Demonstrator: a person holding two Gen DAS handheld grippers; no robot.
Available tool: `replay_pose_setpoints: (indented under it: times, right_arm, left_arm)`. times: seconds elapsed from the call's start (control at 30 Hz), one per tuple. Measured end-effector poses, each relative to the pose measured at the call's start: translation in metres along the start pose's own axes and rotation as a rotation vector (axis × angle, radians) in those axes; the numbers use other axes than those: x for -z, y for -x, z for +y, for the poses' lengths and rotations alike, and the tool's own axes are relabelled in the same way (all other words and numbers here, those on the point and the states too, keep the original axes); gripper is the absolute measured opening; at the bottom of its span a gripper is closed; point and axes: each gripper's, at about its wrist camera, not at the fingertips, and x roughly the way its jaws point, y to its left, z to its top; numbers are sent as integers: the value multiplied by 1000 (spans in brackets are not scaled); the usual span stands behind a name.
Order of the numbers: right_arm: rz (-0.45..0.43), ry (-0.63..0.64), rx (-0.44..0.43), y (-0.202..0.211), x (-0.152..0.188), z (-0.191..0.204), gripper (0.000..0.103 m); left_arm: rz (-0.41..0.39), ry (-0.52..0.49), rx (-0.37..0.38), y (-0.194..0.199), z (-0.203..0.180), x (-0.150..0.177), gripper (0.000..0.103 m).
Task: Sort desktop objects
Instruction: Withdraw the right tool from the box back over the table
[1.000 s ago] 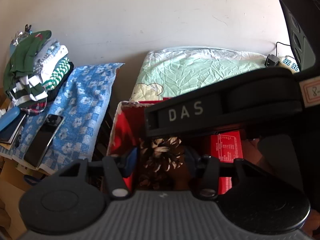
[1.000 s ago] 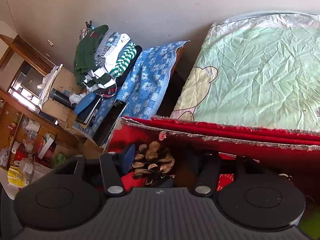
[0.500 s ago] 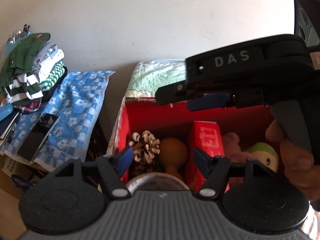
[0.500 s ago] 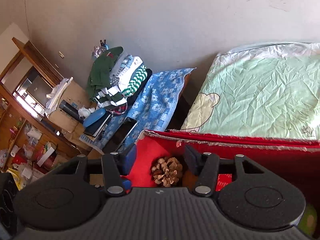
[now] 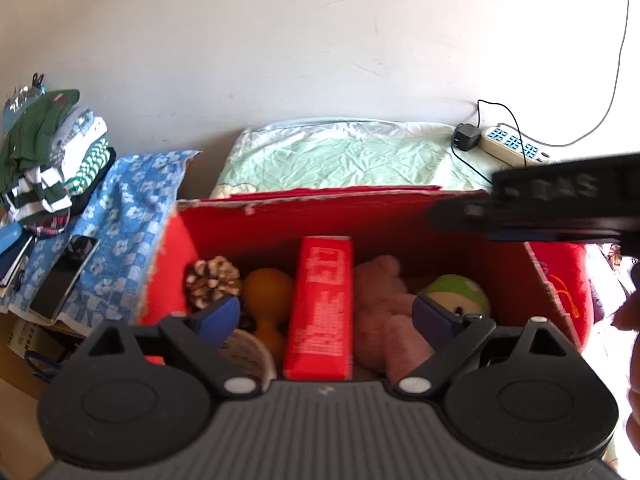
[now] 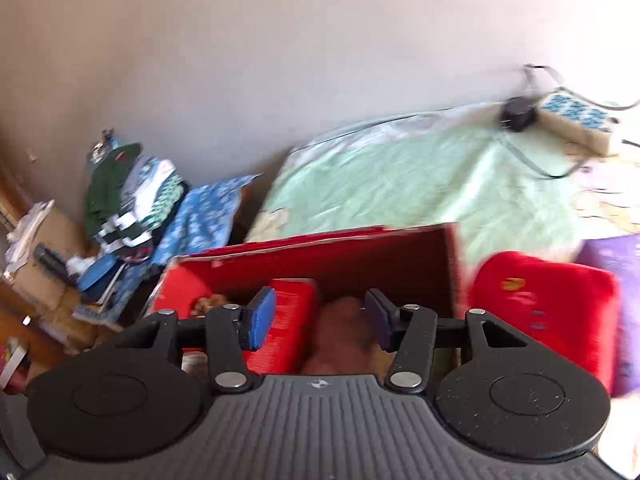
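Box (image 5: 280,220): red, open-topped, set at the near edge of the bed (image 5: 340,160); seen from above in both wrist views.
Contents: a row is seen inside, from the box's left wall rightward: pine cone (image 5: 212,280), orange toy (image 5: 266,292), red carton (image 5: 324,304), pink plush (image 5: 380,304), green ball (image 5: 460,292).
Carton: stood on end near the middle, touching the plush on its right.
Round lid (image 5: 248,356): a pale disc with print is partly seen at the near left of the box, behind the left tool's finger; what it belongs to cannot be told.
Left tool (image 5: 326,314): held above the near side of the box, jaws spread wide, nothing between them.
Right tool (image 6: 316,320): held over the box, jaws apart, empty; blurred. Its black body (image 5: 560,208) is seen in the left view, at the box's right rim.
Hand (image 5: 632,312): partly seen at the right edge.
Cushion (image 6: 548,300): red, just right of the box.
Power strip (image 5: 516,146): on the far bed, a charger (image 5: 466,138) plugged in.
Blue towel (image 5: 132,200): left of the bed, a phone (image 5: 64,276) laid on it.
Clothes (image 5: 52,152): folded and stacked at the towel's far left.
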Motion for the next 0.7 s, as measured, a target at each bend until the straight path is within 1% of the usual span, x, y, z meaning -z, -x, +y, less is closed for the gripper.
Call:
replay_pose_setpoints:
  times: [0.13,0.27,0.57,0.7]
  right_arm:
    - [-16,-19,23,27,4,-31,54]
    - [-20,-25,39,52,9,-62,55]
    - [-6,12,113,103,19,-132,55]
    - [10,30,124,118,24,-160,55]
  left_arm:
    - [-15,-3,-2,9,-34,-1,96]
    - [-18,-17,-16,17,-79,0,97]
    - [16,-41,7,16,-180,12,98]
    - [59,-36,17,5,-204,20,98]
